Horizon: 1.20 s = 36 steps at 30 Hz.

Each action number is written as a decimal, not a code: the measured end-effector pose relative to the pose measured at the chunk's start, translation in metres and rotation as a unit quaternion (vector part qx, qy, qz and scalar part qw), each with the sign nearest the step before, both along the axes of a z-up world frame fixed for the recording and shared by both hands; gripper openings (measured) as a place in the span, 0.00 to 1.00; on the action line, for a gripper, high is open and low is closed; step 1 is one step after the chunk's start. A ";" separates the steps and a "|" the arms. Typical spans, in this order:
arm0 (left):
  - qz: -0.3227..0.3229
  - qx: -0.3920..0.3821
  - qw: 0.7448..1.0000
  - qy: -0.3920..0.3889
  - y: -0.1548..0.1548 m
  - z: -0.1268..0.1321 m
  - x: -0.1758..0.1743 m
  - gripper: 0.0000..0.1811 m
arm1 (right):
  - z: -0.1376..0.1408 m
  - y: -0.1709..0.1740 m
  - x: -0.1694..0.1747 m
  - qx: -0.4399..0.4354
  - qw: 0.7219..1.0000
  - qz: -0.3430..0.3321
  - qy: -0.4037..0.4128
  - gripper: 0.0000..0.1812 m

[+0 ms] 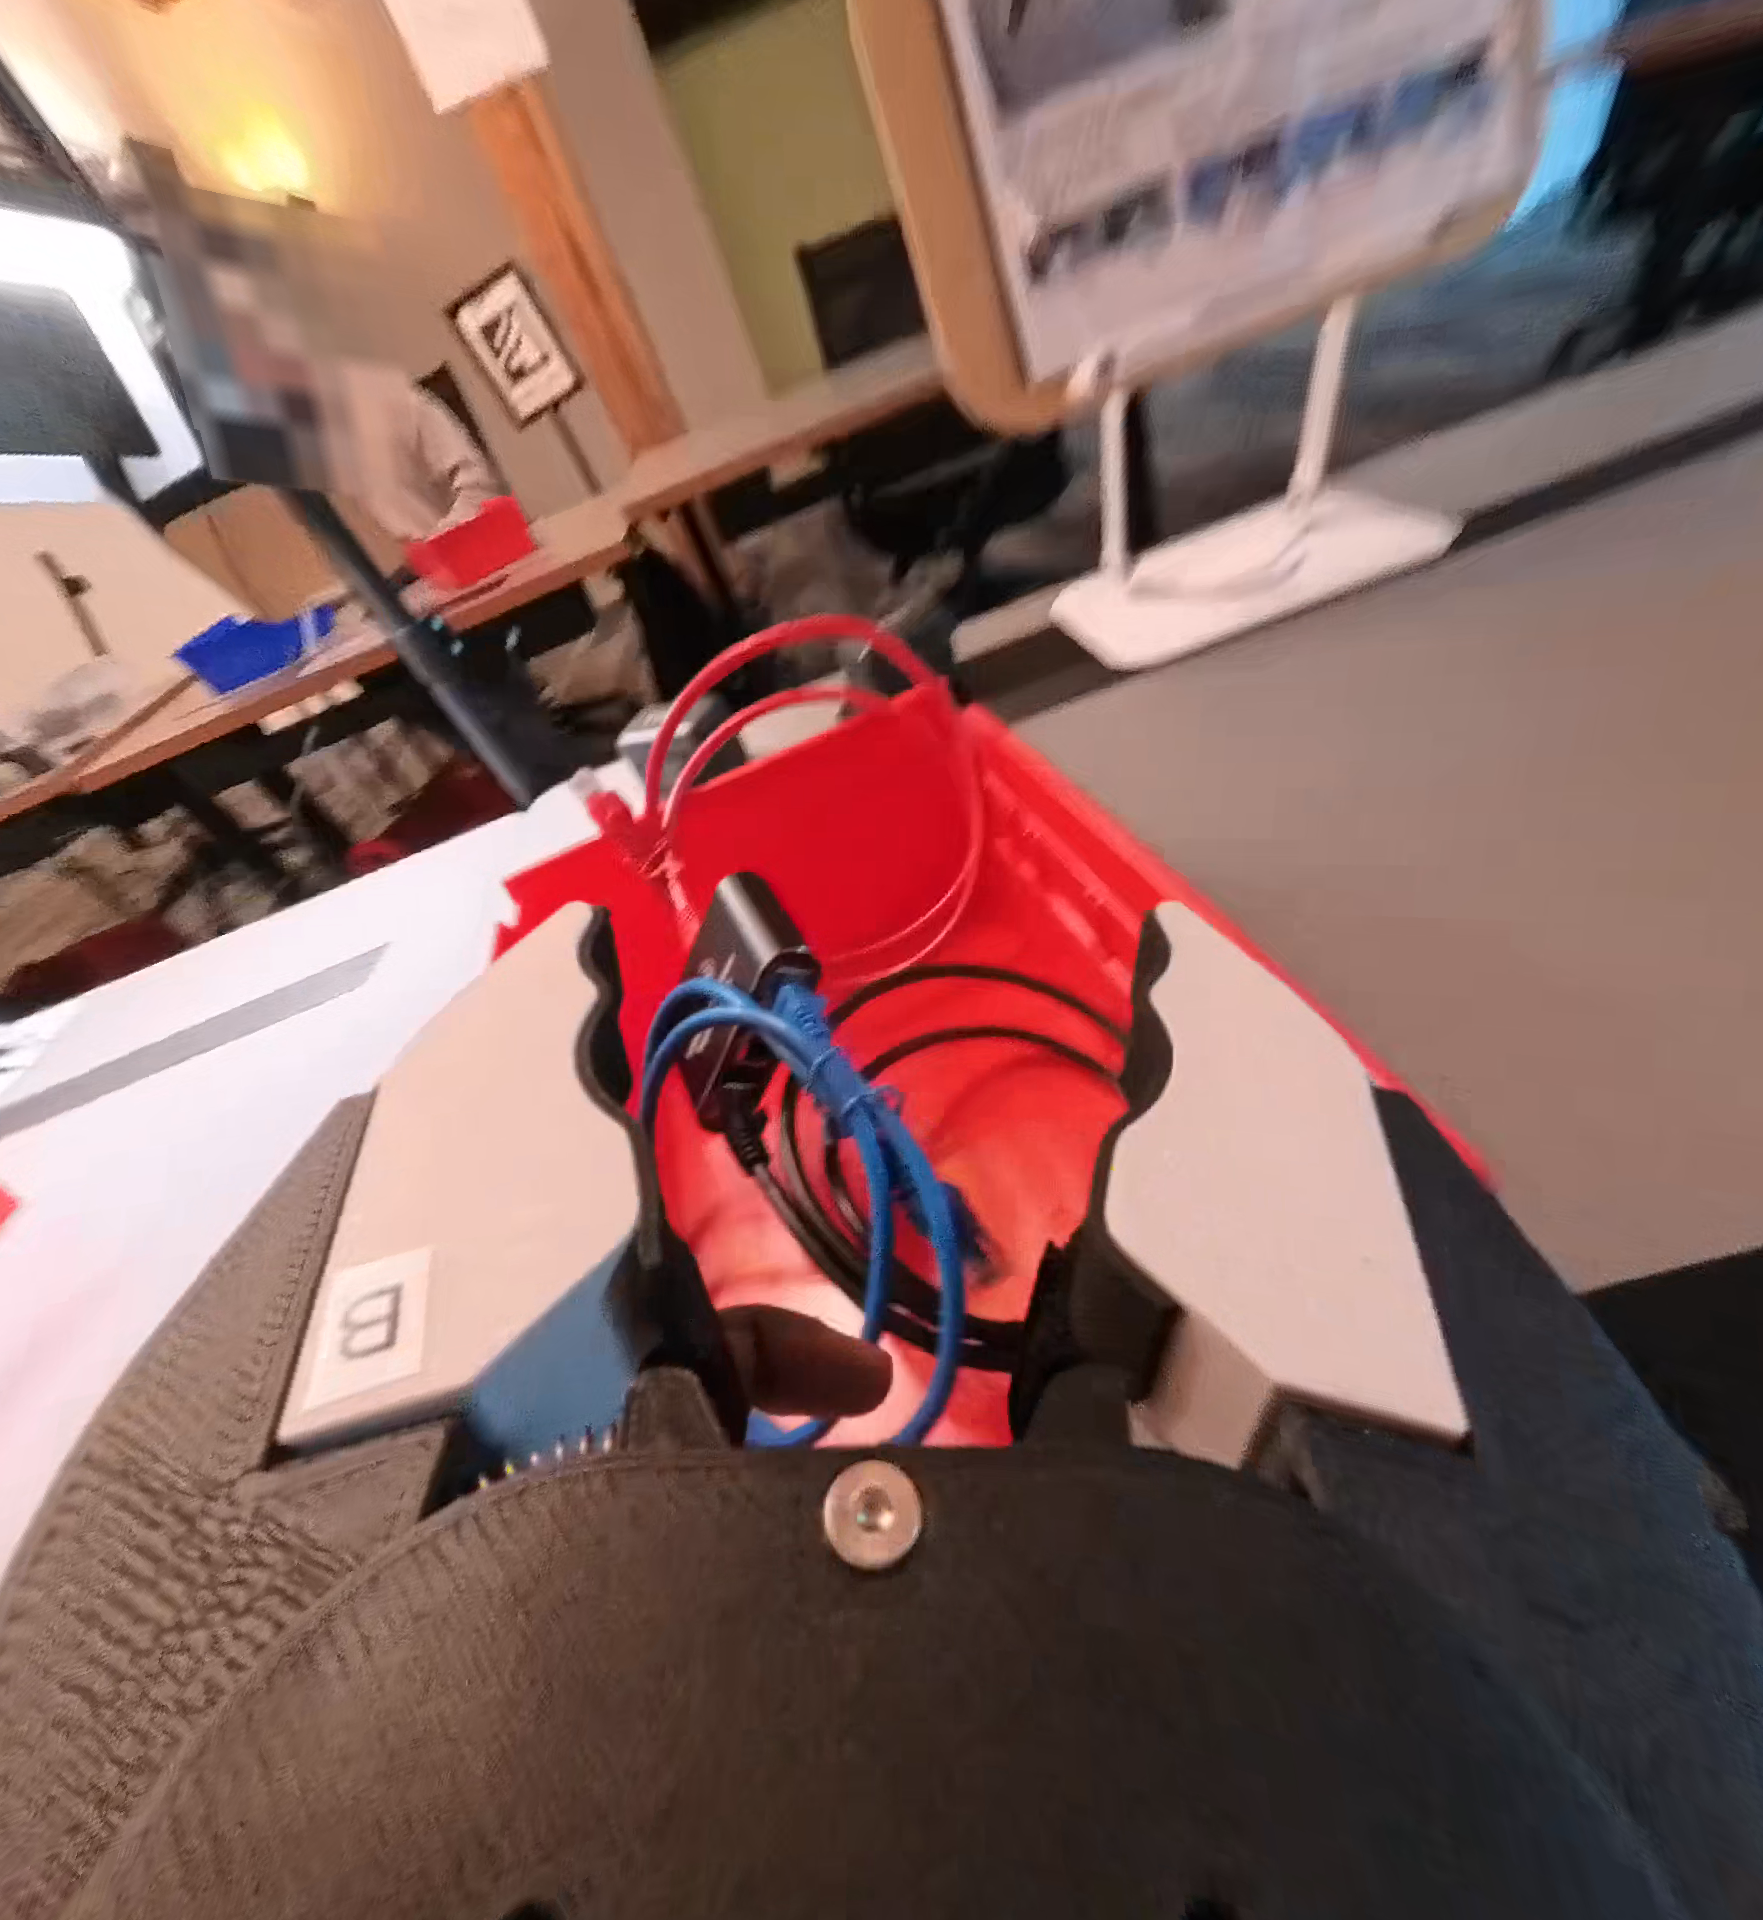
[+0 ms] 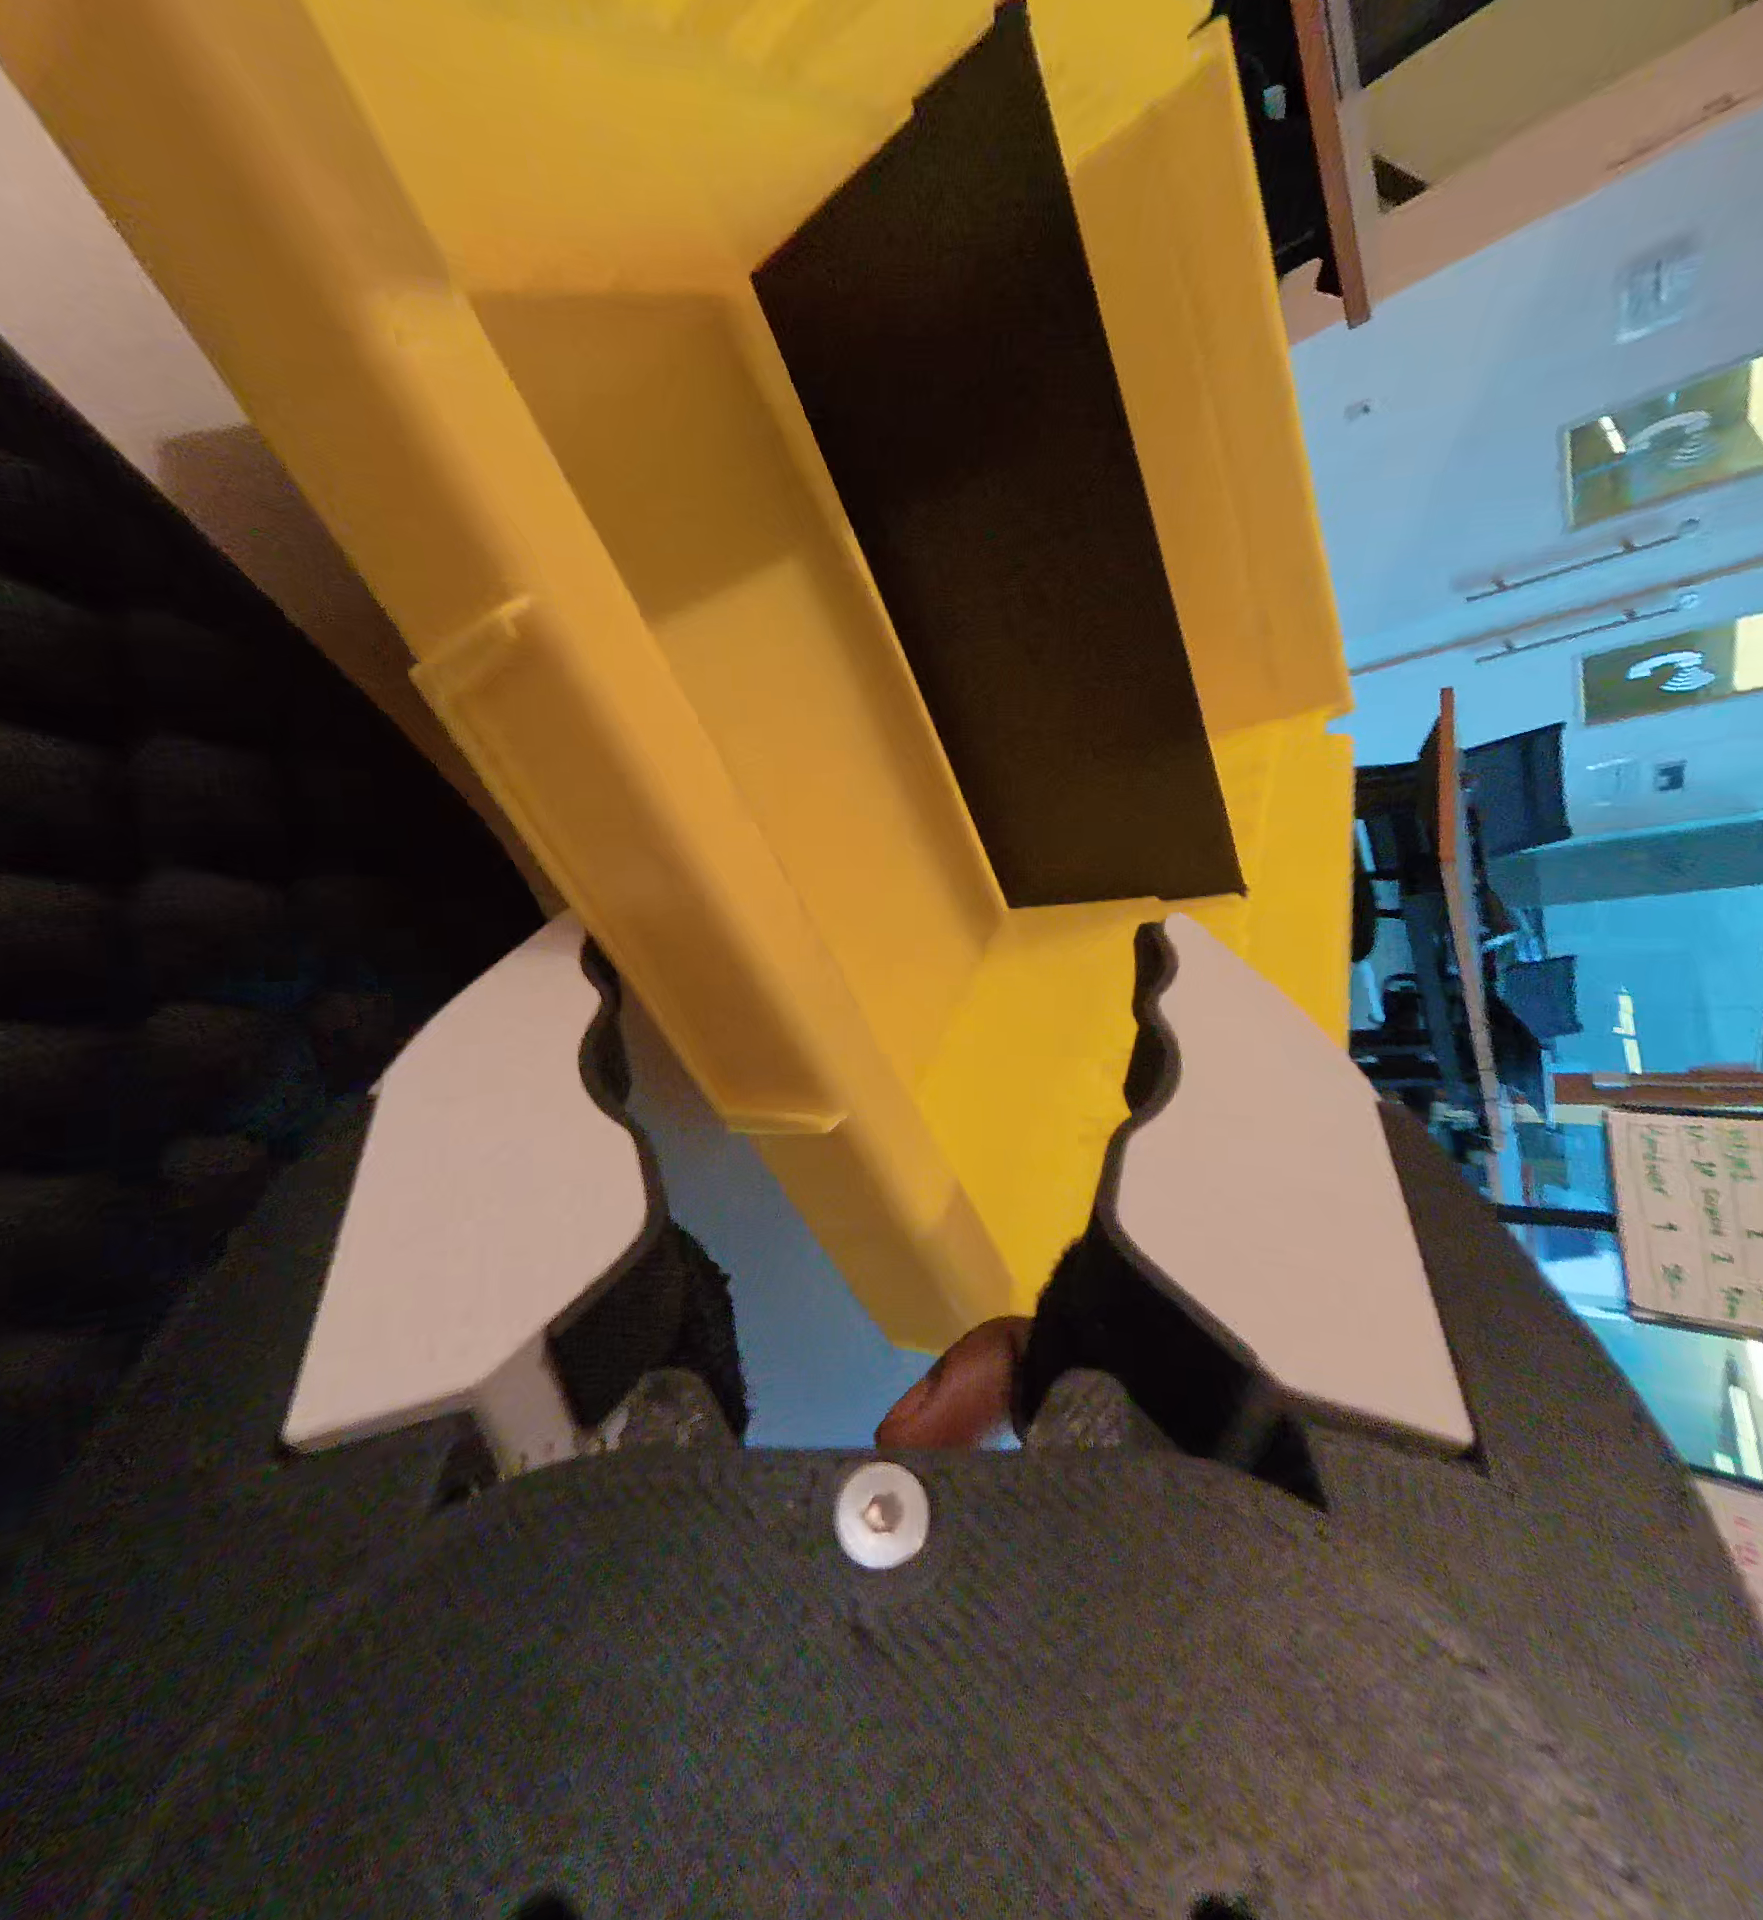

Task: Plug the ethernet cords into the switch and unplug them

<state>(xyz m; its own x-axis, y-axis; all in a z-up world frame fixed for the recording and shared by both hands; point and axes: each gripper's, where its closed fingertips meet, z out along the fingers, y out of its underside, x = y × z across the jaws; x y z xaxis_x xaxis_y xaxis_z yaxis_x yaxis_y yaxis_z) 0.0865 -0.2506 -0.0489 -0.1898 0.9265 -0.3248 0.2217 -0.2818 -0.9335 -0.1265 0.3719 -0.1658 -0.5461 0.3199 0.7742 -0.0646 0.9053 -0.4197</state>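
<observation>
Left gripper, jaws released, over red bin; at 12 o'clock, blue cord tangles switch, risking a snag. Right jaws also released.

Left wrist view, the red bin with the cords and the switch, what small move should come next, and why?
Probably ease the left hand-held gripper down toward the bundled blue ethernet cord. Its fingers stand open above the red plastic bin, and the cord lies on top of the small black switch, so nothing is plugged or gripped yet.
</observation>
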 end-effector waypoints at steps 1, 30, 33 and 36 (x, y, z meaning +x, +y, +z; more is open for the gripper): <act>0.020 -0.021 0.999 -0.035 -0.007 -0.009 -0.008 0.51 | 0.000 0.006 -0.002 0.020 1.000 -0.003 0.009 0.52; 0.091 -0.027 0.963 -0.253 -0.071 -0.066 -0.057 0.43 | 0.163 -0.074 0.108 -0.370 0.860 0.351 0.002 0.52; 0.091 -0.019 0.962 -0.256 -0.070 -0.071 -0.063 0.43 | 0.226 -0.053 0.138 -0.586 0.699 0.388 0.131 0.57; 0.093 -0.024 0.961 -0.260 -0.069 -0.074 -0.065 0.43 | 0.236 -0.034 0.153 -0.669 0.601 0.385 0.205 0.58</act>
